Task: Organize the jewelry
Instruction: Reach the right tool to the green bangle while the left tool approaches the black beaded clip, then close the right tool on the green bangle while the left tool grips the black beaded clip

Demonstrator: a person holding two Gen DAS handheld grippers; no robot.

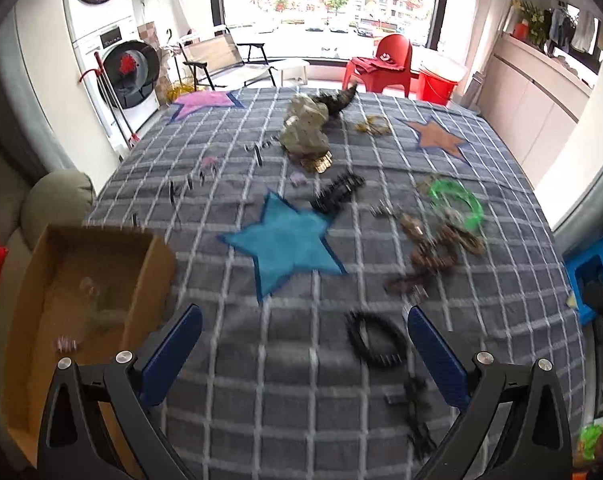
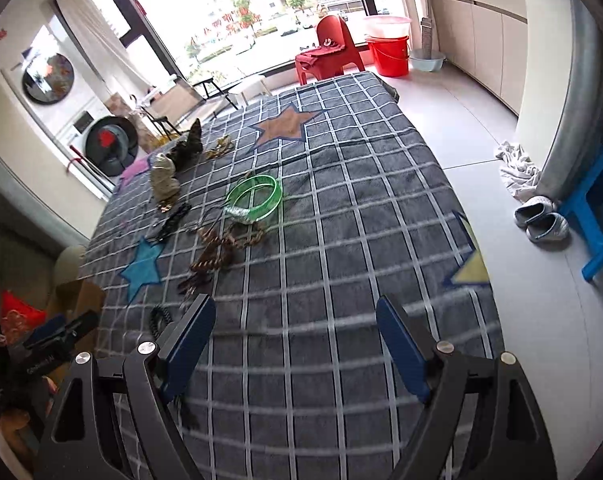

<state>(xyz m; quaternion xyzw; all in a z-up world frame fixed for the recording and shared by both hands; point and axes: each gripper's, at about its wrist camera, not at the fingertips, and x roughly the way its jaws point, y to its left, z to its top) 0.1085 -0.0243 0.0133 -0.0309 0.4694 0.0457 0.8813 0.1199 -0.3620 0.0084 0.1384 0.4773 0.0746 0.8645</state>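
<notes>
Both grippers wide, holding nothing: left gripper (image 1: 304, 334), right gripper (image 2: 295, 326). Black bracelet (image 1: 375, 338) on checked cloth (image 1: 293, 400) near left gripper's right finger; cardboard box (image 1: 81, 280) left.

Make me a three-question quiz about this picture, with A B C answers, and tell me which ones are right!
1. Where is the cardboard box?
A. At the left edge of the bed
B. On the red chair
C. Under the blue stool

2. What colour is the see-through bangle?
A. Yellow
B. Green
C. White

3. How are the two claws?
A. Both open and empty
B. Both shut on beads
C. One is holding the box

Answers:
1 A: it sits beside the blue star.
2 B: it glows green on the grey checked blanket.
3 A: the left claw and right claw have wide, empty gaps.
</notes>
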